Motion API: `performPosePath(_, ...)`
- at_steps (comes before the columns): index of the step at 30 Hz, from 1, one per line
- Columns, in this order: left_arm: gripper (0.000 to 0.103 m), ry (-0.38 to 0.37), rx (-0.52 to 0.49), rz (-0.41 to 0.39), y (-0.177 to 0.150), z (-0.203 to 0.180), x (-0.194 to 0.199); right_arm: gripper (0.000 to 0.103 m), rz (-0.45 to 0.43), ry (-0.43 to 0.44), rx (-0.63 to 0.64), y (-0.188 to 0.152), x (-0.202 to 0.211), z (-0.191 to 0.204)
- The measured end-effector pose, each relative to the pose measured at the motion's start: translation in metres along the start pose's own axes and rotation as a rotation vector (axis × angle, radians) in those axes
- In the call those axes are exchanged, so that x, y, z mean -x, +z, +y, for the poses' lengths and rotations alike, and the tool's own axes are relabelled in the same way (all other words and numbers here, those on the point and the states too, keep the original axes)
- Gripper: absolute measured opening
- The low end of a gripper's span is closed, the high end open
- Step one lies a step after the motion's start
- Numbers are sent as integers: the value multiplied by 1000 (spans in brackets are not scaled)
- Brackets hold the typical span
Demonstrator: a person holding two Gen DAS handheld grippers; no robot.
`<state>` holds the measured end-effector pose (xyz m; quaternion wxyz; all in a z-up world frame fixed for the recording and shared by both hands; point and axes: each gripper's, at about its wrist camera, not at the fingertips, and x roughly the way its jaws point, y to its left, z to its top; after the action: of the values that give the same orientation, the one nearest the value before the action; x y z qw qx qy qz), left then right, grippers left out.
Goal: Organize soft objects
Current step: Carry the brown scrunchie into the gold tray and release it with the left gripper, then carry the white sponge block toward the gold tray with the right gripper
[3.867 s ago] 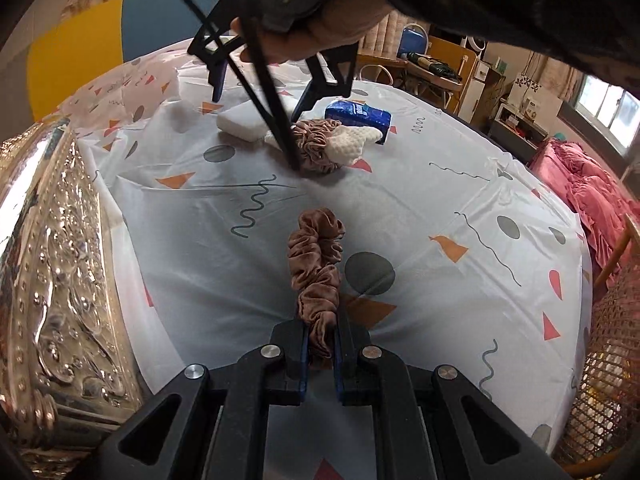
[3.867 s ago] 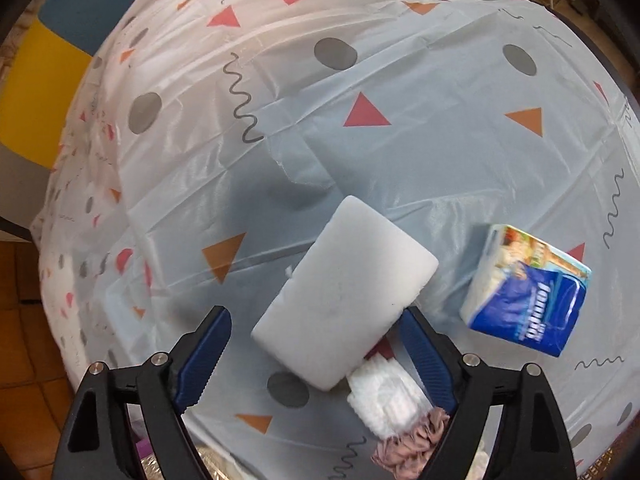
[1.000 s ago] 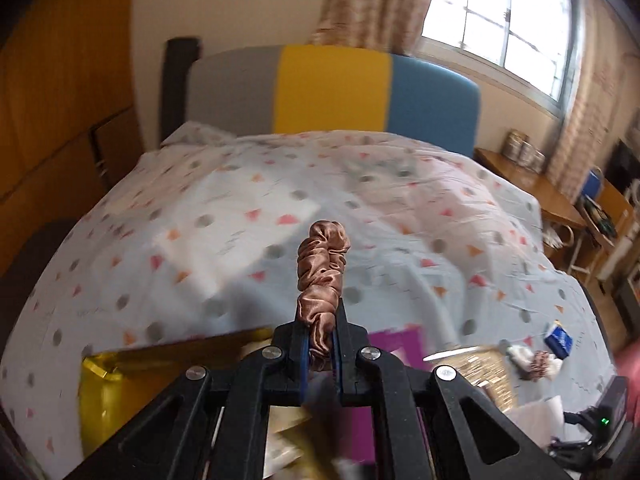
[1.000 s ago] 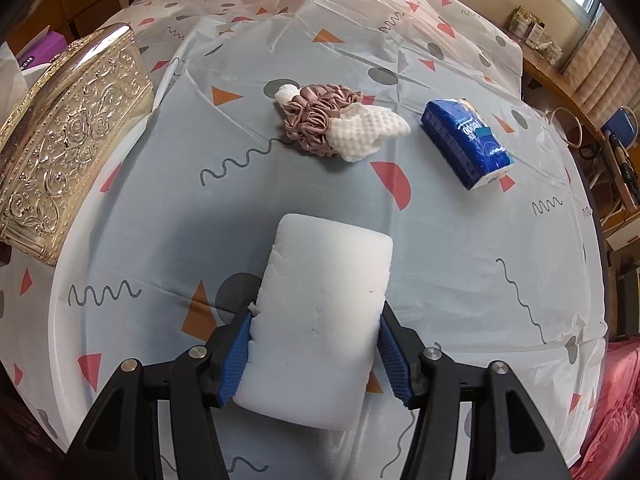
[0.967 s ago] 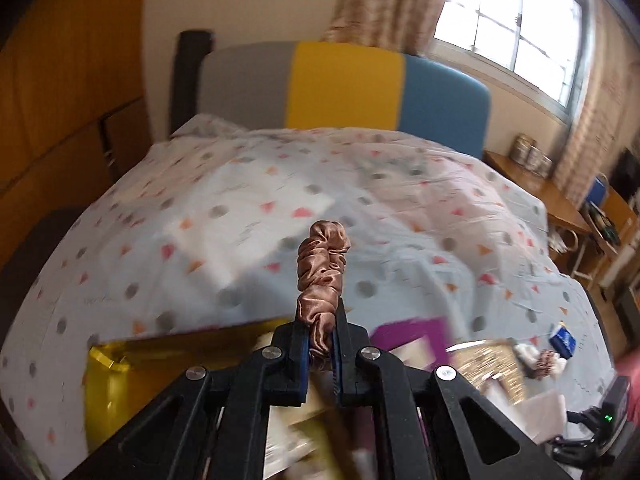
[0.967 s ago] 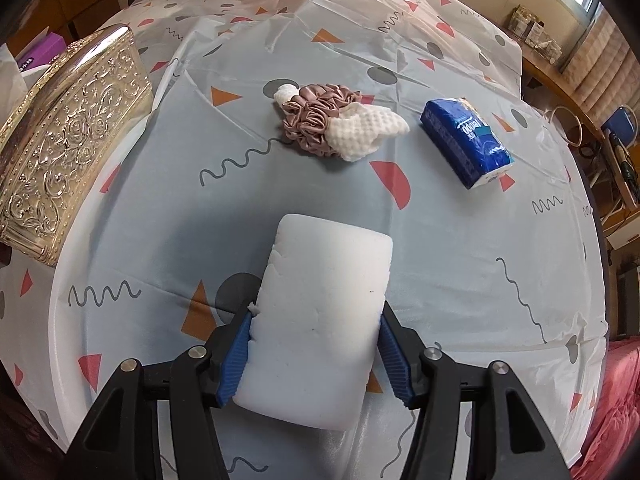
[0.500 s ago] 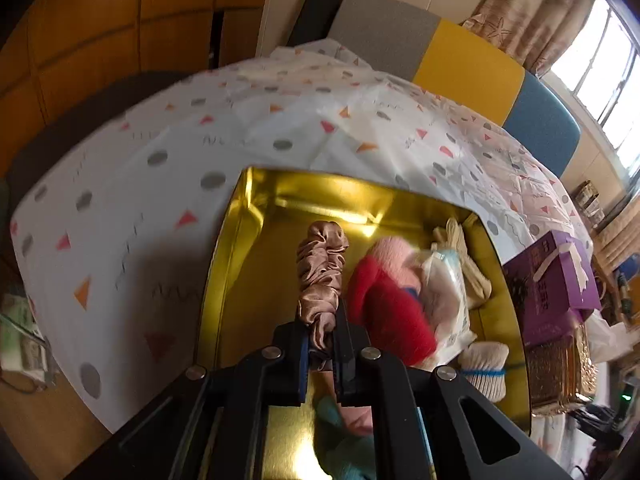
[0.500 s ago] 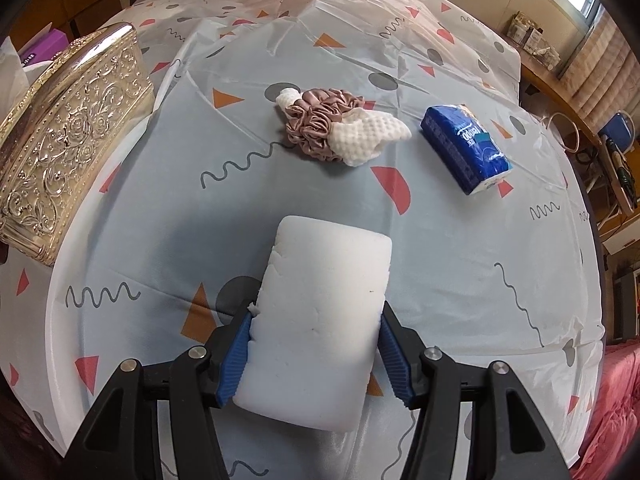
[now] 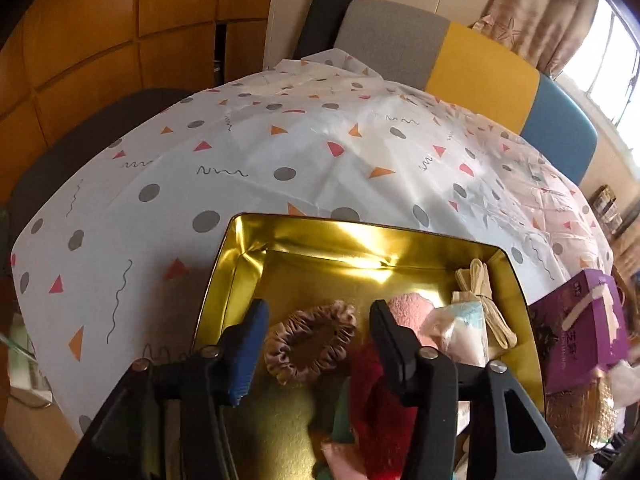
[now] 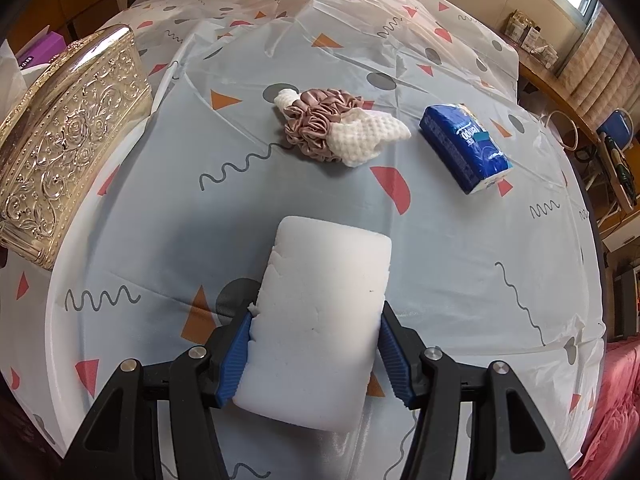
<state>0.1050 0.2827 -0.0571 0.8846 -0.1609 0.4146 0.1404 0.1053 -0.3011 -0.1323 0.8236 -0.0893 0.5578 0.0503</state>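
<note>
Rose-brown satin scrunchie, a ruffled ring, lying flat inside the gold tin between the spread-open fingers of the left claw; seen in the left wrist view only. Beside it in the tin: red plush item, pink pad, raffia-tied packet. In the right wrist view only: right claw clamped on a white foam block above the patterned worktop; farther off, a second scrunchie on a cream cloth, and a blue tissue pack.
</note>
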Motion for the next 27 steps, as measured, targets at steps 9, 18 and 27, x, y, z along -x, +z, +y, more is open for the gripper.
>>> performPosePath(9, 62, 79, -99, -69, -48, -10, 42, 59, 0, 5, -2, 2, 0, -2)
performPosePath(18, 82, 59, -99, -137, -76, -30, 81, 59, -14, -7, 6, 2, 1, 2)
performPosePath(27, 85, 59, -162, -186, -89, -41, 97, 57, -23, -10, -158, 10, 12, -12)
